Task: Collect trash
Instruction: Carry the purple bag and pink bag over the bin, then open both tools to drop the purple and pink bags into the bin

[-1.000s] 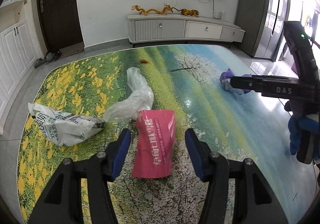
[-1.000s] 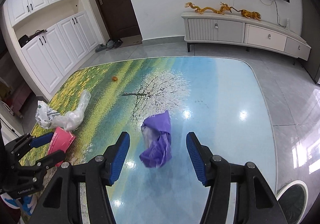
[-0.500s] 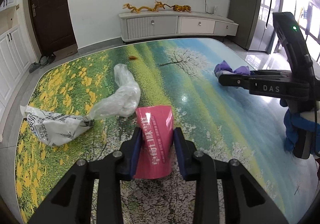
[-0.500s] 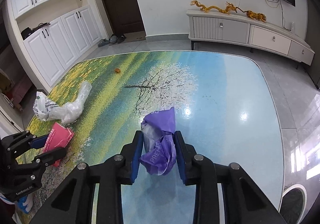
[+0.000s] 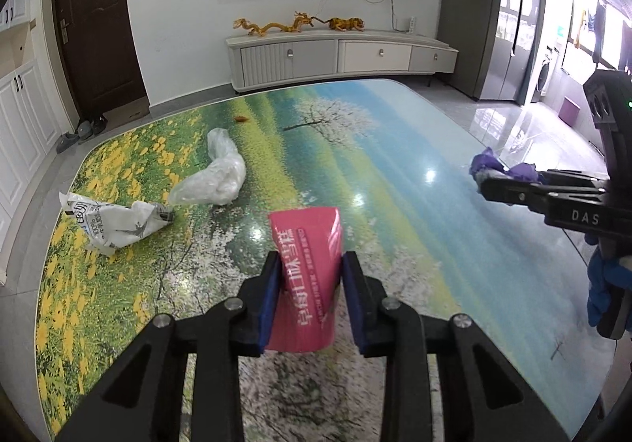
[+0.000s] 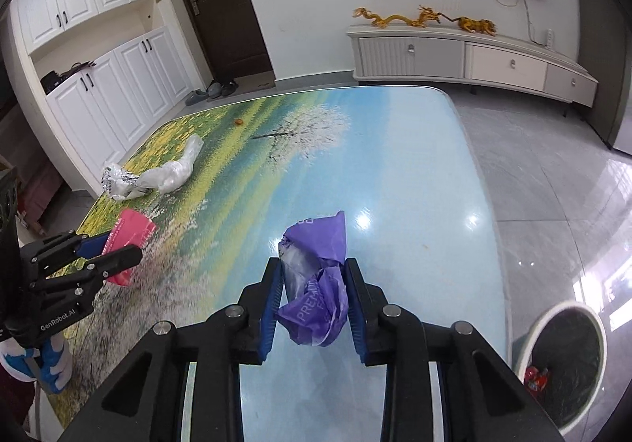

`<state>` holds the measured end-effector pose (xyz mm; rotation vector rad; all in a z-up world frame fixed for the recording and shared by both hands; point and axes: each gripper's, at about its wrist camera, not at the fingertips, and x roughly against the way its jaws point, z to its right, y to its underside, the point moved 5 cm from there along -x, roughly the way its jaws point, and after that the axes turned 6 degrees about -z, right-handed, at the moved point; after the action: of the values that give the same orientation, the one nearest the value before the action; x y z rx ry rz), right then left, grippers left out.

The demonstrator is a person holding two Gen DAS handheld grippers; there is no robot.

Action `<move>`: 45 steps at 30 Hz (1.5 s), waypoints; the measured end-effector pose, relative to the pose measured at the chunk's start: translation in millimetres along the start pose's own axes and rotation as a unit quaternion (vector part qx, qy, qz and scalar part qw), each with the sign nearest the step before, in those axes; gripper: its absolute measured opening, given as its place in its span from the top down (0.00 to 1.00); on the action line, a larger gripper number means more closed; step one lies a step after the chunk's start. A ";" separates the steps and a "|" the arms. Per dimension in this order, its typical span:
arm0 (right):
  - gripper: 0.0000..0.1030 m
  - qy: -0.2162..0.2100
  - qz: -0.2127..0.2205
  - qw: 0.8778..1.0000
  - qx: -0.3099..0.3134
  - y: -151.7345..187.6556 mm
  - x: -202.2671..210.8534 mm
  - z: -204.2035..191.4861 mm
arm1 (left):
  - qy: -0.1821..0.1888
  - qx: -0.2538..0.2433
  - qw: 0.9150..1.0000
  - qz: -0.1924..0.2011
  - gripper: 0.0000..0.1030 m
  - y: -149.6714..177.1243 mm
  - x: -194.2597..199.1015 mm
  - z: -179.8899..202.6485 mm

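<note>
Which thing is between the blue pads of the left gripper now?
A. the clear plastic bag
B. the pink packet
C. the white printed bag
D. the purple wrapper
B: the left gripper is shut on the pink packet, its pads pressing both sides.

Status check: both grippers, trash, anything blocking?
Left gripper shut on pink pouch. Right gripper shut on purple wrapper. Bin at right, path clear.
</note>
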<state>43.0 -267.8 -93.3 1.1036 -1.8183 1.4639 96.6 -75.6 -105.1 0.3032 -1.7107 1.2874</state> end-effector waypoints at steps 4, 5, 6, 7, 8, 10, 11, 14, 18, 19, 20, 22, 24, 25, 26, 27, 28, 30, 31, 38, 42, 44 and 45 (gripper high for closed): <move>0.72 0.007 0.014 1.000 -0.016 15.5 24.6 6.4 | 0.000 -0.005 1.000 0.009 0.72 4.2 15.5 12.7; 0.72 0.009 0.017 1.000 -0.019 19.1 30.5 6.9 | 0.000 -0.005 1.000 0.012 0.72 5.2 18.2 14.4; 0.72 0.011 0.019 1.000 -0.019 22.7 36.2 7.2 | 0.000 -0.004 1.000 0.014 0.72 6.4 21.7 16.4; 0.72 0.012 0.020 1.000 -0.019 26.0 41.2 6.9 | 0.000 -0.003 1.000 0.016 0.72 7.5 24.6 18.1; 0.72 0.014 0.022 1.000 -0.018 29.1 46.2 6.5 | 0.000 -0.001 1.000 0.017 0.72 8.5 26.4 19.5; 0.72 0.017 0.026 0.999 -0.016 35.0 55.6 5.5 | 0.000 0.004 1.000 0.020 0.72 11.8 31.7 22.2; 0.72 0.018 0.029 0.999 -0.017 38.3 60.6 5.0 | -0.001 0.005 1.000 0.020 0.72 13.4 33.5 22.7; 0.72 0.021 0.035 0.999 -0.018 46.6 70.5 4.2 | -0.003 0.009 1.000 0.023 0.72 17.0 40.6 24.3; 0.72 0.024 0.045 0.998 -0.022 55.9 84.3 5.8 | -0.008 0.012 0.999 0.030 0.72 21.2 53.4 26.6; 0.72 0.025 0.048 0.998 -0.023 58.5 88.3 6.3 | -0.009 0.012 0.999 0.033 0.72 22.4 57.3 27.3; 0.72 0.026 0.050 0.998 -0.024 60.1 91.1 6.9 | -0.010 0.011 0.999 0.034 0.72 22.9 60.4 28.2; 0.72 0.029 0.055 0.998 -0.026 64.5 97.3 9.2 | -0.011 0.009 0.999 0.036 0.72 24.7 65.1 31.7; 0.72 0.032 0.060 0.997 -0.031 68.0 103.6 14.2 | -0.012 0.004 0.999 0.036 0.72 23.6 67.7 36.6; 0.72 0.034 0.063 0.997 -0.035 71.1 106.8 18.3 | -0.012 0.000 0.999 0.035 0.72 22.4 68.6 40.1; 0.72 0.037 0.064 0.996 -0.038 73.2 109.5 23.5 | -0.011 -0.005 0.999 0.034 0.72 20.2 68.7 44.3; 0.72 0.042 0.065 0.996 -0.042 75.0 112.4 30.1 | -0.009 -0.011 0.999 0.034 0.72 17.8 68.9 48.7; 0.72 0.046 0.066 0.996 -0.046 76.7 115.0 36.9 | -0.008 -0.018 0.999 0.034 0.72 13.9 68.9 55.5; 0.72 0.053 0.070 0.994 -0.059 80.7 122.3 55.1 | -0.003 -0.032 0.999 0.034 0.72 5.9 68.4 68.7; 0.72 0.058 0.072 0.994 -0.065 82.5 126.0 64.6 | 0.002 -0.040 0.999 0.033 0.72 0.3 67.5 77.6; 0.72 0.105 0.073 0.985 -0.117 100.3 147.2 147.2 | 0.048 -0.101 0.993 0.025 0.72 -45.0 47.3 160.5; 0.72 0.125 0.064 0.978 -0.152 113.2 148.2 197.5 | 0.083 -0.140 0.987 0.011 0.71 -71.6 26.5 221.5; 0.72 0.131 0.058 0.975 -0.170 119.0 144.8 221.3 | 0.096 -0.160 0.982 0.003 0.71 -82.2 11.9 255.1; 0.72 0.133 0.056 0.974 -0.178 120.9 143.2 232.0 | 0.103 -0.169 0.980 -0.004 0.71 -87.3 3.1 271.7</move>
<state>-116.4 -519.8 -96.3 0.6089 -1.8756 1.2141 10.1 -342.0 -50.3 -0.0227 -1.7096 0.9640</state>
